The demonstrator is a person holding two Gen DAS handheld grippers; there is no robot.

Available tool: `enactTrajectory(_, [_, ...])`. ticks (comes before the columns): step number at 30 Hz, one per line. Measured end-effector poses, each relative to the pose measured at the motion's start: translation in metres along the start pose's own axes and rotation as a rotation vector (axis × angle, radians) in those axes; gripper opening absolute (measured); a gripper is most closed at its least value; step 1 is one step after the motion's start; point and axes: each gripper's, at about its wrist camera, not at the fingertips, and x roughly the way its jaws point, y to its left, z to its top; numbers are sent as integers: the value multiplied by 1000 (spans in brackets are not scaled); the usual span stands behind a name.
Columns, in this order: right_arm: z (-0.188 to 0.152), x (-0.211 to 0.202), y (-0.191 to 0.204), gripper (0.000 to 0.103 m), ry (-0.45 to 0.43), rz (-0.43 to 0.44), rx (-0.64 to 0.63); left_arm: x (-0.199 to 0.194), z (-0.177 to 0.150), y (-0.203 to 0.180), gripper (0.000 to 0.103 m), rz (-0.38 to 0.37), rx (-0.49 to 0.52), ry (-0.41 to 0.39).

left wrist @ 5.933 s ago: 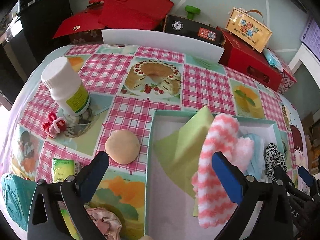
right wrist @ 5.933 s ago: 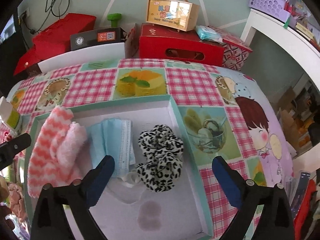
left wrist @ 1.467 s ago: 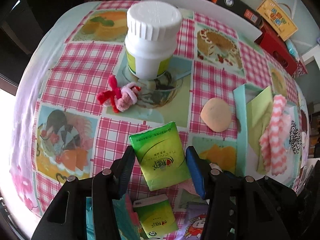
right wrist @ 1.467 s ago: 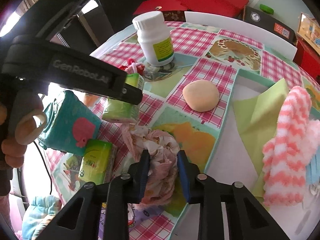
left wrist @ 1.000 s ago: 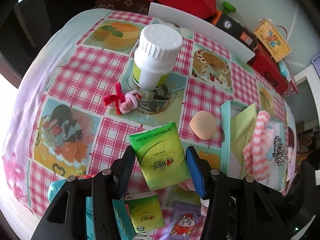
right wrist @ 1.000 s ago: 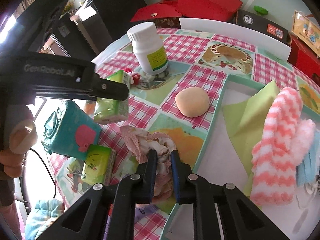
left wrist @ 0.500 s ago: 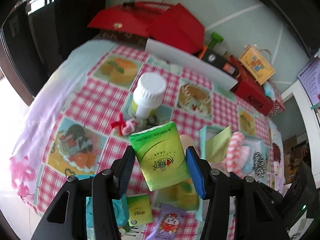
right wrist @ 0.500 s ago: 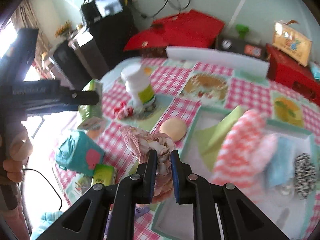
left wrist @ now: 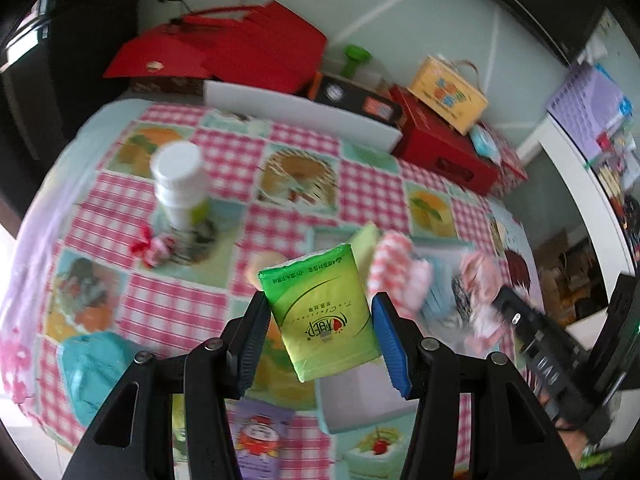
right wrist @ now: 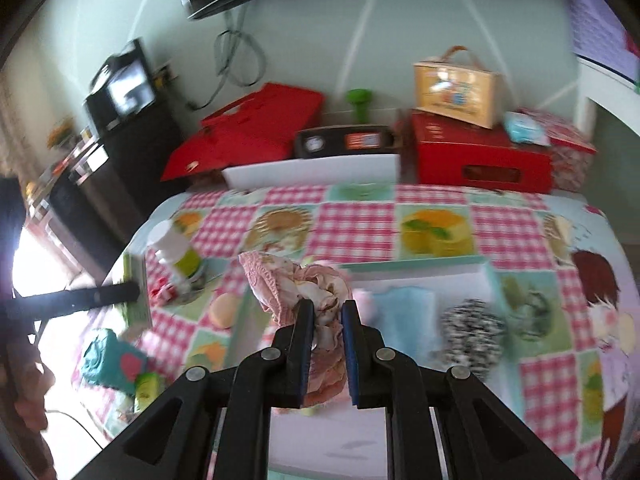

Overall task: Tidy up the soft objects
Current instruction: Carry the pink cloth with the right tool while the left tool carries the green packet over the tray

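My left gripper is shut on a green tissue pack and holds it high above the table. My right gripper is shut on a crumpled pink cloth, held above the near left part of the teal-rimmed white tray. The tray holds a blue face mask and a leopard scrunchie. In the left wrist view the tray also holds a pink striped cloth and a green sheet. The right gripper with the pink cloth shows there at the right.
On the checked tablecloth stand a white bottle, a red and pink pipe-cleaner bow, a beige puff, a teal pouch and other packets. Red boxes and a white tray line the far edge.
Both grippers have risen well above the table with their loads. The right one has swung right, carrying the pink cloth over the tray. The views are motion-blurred.
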Motion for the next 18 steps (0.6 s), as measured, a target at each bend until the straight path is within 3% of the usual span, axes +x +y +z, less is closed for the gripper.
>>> enactTrajectory(7, [-3,-19,-51,15,-23,-102,101,18,-13,-32,54,-18,70,45])
enactTrajectory(18, [-20,-20,-82,15,23,-178,163,45,-37,-61,54,-23,140,126])
